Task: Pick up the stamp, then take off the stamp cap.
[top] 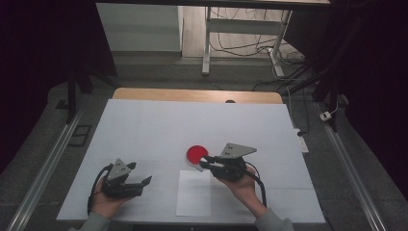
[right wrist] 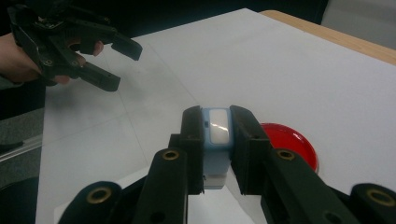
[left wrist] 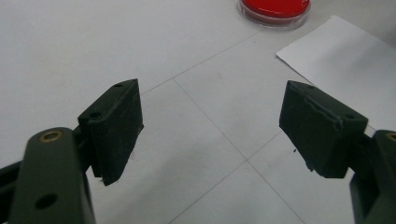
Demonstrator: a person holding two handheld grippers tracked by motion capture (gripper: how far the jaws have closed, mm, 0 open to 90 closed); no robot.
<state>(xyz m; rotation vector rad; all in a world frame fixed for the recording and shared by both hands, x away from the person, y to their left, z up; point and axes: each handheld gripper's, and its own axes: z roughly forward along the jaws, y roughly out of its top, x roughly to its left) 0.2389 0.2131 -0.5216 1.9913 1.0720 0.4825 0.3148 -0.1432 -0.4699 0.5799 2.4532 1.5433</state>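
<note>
My right gripper [top: 202,163] hangs low over the white table cover, next to a round red dish [top: 196,153]. In the right gripper view its jaws [right wrist: 217,114] are shut on a small pale blue block with a white face [right wrist: 218,127]; the red dish [right wrist: 295,145] lies just beyond and to the right. My left gripper [top: 140,173] rests near the front left, held in a hand, jaws wide open and nothing between them [left wrist: 210,88]. The same open left gripper [right wrist: 127,67] appears far off in the right gripper view.
A white sheet of paper [top: 193,193] lies flat between the two hands, near the front edge. The white cover [top: 192,120] spans the table, with a wooden edge [top: 197,95] at the far side. The red dish [left wrist: 273,9] and the paper [left wrist: 345,60] sit ahead of the left jaws.
</note>
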